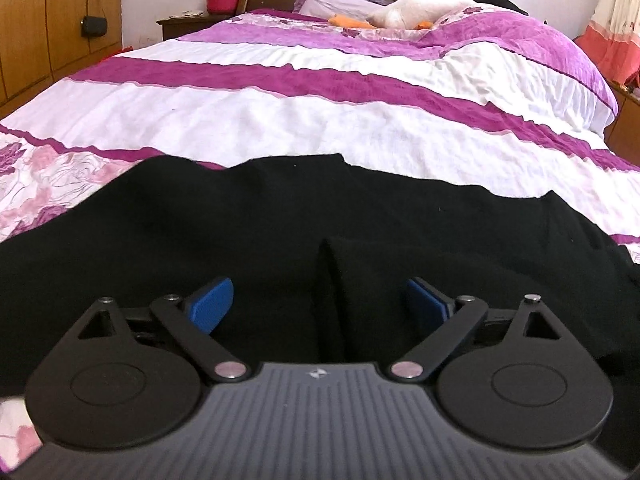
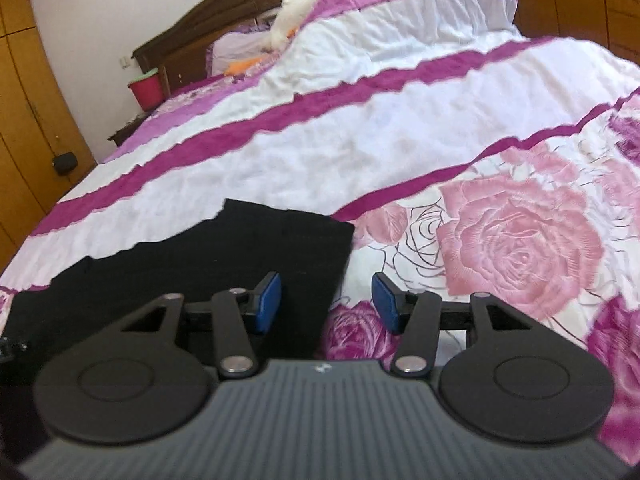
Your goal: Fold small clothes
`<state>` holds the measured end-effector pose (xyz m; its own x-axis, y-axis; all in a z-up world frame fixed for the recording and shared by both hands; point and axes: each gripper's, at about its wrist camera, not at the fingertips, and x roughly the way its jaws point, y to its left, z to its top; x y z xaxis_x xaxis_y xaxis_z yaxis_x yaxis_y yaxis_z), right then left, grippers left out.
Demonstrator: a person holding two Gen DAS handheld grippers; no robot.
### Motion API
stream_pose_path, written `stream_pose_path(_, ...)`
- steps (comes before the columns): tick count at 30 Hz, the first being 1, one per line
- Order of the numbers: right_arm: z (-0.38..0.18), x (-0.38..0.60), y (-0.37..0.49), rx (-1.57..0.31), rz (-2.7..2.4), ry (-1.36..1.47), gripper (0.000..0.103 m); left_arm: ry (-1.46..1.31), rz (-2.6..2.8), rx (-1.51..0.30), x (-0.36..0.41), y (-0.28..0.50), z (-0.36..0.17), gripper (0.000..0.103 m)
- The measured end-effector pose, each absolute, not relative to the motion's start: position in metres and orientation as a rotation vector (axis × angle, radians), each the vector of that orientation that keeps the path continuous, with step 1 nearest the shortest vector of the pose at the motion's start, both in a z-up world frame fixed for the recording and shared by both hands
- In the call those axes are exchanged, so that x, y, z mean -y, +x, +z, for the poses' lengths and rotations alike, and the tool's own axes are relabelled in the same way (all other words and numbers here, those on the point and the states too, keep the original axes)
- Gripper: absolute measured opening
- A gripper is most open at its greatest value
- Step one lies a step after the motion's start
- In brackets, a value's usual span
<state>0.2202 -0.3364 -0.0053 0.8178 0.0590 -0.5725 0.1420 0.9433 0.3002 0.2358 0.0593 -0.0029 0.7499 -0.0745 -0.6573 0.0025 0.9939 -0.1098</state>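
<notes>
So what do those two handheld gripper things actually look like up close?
Both look alike. The left gripper and right gripper each have a grey ribbed body with a small pale logo, two round black discs at the sides, and black link arms joined by silver pins. The jaws are tipped with blue textured pads. No cables or sleeves are visible in either view.

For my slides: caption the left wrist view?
Open left gripper poised over rumpled black cloth garment on purple-striped quilt.
</notes>
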Motion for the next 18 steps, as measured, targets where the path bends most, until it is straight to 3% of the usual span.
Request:
stream_pose_path(5,-0.010,0.333,0.242,-0.605,-0.028,0.325,0.054,-0.070,-0.068,-0.704,-0.048,0.245,-0.009,0.094)
stream_pose_path(8,-0.013,0.329,0.252,-0.606,-0.006,0.319,0.054,-0.070,-0.077,-0.695,-0.043,0.249,-0.012,0.082)
stream_pose_path(9,-0.013,0.327,0.254,-0.608,-0.001,0.311,0.052,-0.074,-0.089,-0.685,-0.042,0.249,-0.013,0.065)
stream_pose_path(10,-0.012,0.325,0.255,-0.604,0.009,0.301,0.044,-0.082,-0.111,-0.676,-0.042,0.248,-0.013,0.038)
stream_pose_path(11,-0.011,0.323,0.254,-0.595,0.021,0.287,0.032,-0.091,-0.129,-0.673,-0.041,0.247,-0.012,0.027)
stream_pose_path(12,-0.009,0.322,0.253,-0.581,0.025,0.268,0.013,-0.108,-0.142,-0.669,-0.041,0.247,-0.010,0.012)
stream_pose_path(18,0.005,0.316,0.235,-0.417,-0.012,0.195,0.012,-0.029,-0.170,-0.467,-0.034,0.231,0.018,0.010)
